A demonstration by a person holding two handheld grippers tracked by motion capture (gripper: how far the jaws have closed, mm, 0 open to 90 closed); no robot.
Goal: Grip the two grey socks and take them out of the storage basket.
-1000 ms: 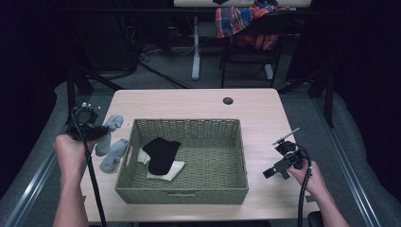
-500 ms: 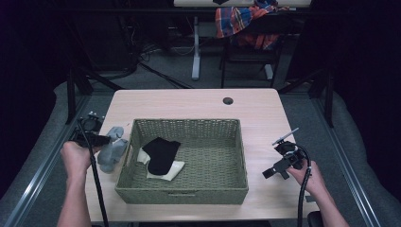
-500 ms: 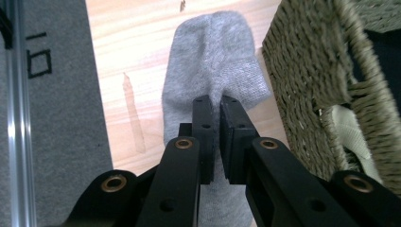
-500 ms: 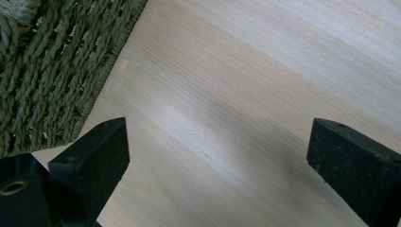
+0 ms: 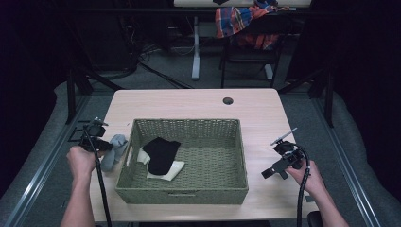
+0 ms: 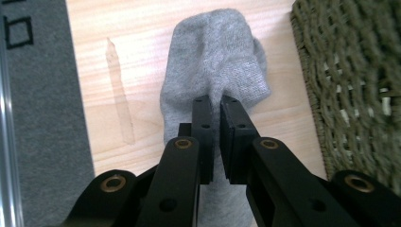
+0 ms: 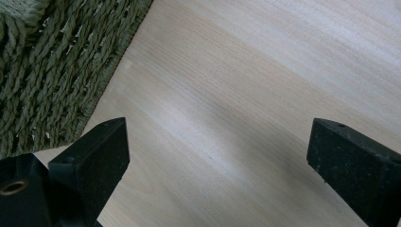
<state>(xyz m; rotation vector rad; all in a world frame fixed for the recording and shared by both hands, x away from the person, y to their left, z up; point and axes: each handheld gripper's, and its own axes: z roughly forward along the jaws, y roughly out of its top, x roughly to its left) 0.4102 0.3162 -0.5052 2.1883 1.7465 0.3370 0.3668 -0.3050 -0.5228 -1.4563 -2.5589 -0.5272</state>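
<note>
Just left of the basket [image 5: 182, 161], the left gripper [image 6: 215, 101] has its jaws clenched on a soft, light grey sock [image 6: 217, 66], pinching a fold mid-body.

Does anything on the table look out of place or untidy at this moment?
One grey sock lies bunched on the table outside the woven basket, at its left, pinched by the left gripper. The black sock and white sock lie inside the basket. Nothing looks spilled or damaged.
</note>
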